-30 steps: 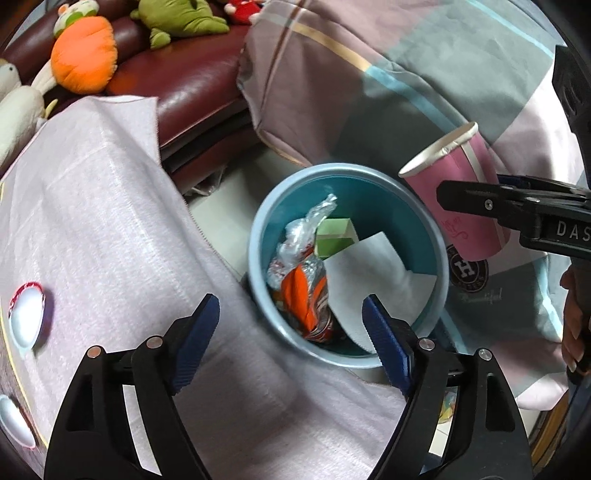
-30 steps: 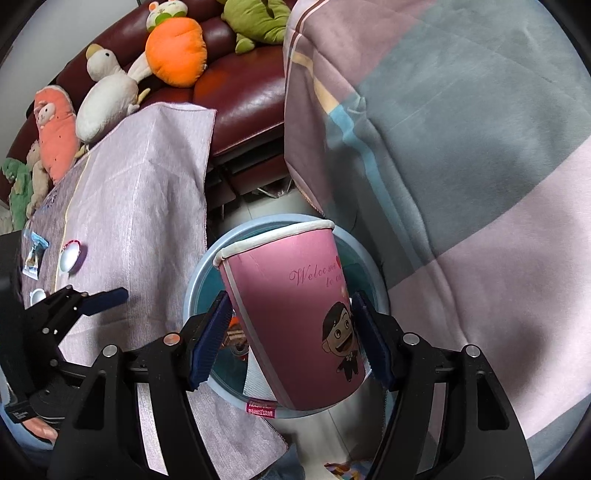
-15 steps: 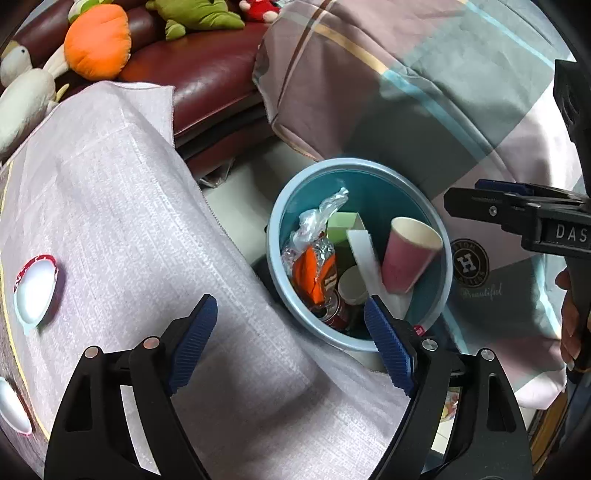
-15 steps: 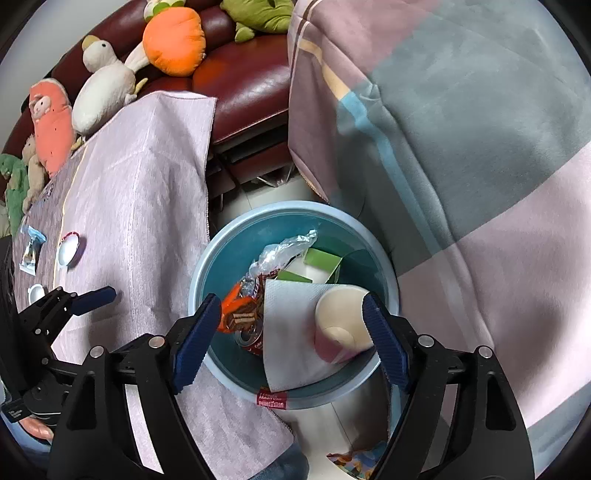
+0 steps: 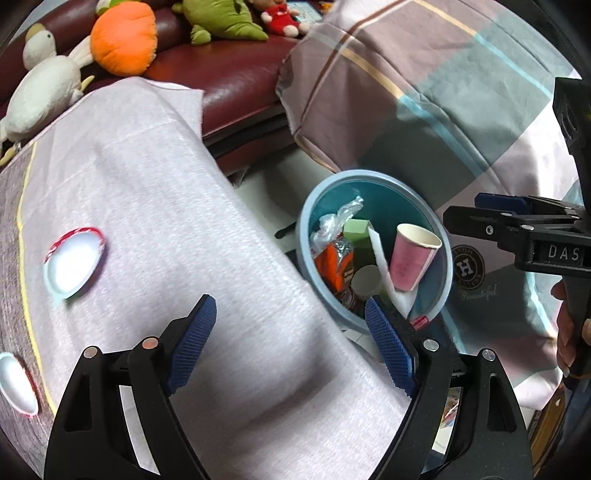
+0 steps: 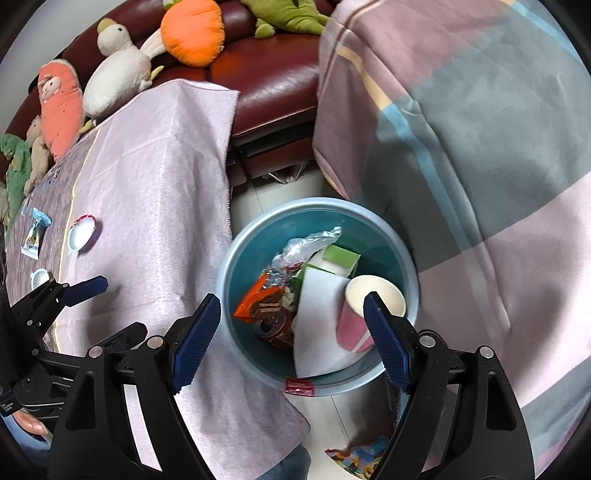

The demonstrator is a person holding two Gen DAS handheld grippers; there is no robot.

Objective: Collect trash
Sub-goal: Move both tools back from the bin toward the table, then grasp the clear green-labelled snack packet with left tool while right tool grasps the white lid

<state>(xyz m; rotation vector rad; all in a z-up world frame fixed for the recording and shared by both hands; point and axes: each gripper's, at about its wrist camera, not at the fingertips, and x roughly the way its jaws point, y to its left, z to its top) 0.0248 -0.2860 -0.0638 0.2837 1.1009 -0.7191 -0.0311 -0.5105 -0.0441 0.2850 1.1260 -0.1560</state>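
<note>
A blue trash bin (image 5: 445, 280) (image 6: 236, 258) stands on the floor beside the cloth-covered table. Inside lie a pink paper cup (image 5: 412, 258) (image 6: 354, 321), a white paper sheet (image 6: 317, 332), an orange wrapper (image 5: 330, 264) (image 6: 255, 299), clear plastic and a green box (image 6: 341, 256). My right gripper (image 6: 291, 332) is open and empty above the bin; it also shows in the left wrist view (image 5: 517, 221). My left gripper (image 5: 291, 343) is open and empty over the table's edge. Two foil lids (image 5: 72, 260) (image 5: 16, 384) lie on the table.
The table wears a pale purple cloth (image 5: 166, 221) (image 6: 147, 192). A small packet (image 6: 35, 234) and lids (image 6: 83, 232) lie at its far left. A dark red sofa (image 6: 266, 85) with plush toys (image 6: 192, 31) stands behind. A plaid blanket (image 6: 480, 147) hangs right of the bin.
My right gripper opened and let go of the pink cup, which dropped into the bin. Both grippers have pulled back from the bin, and the left has shifted over the table.
</note>
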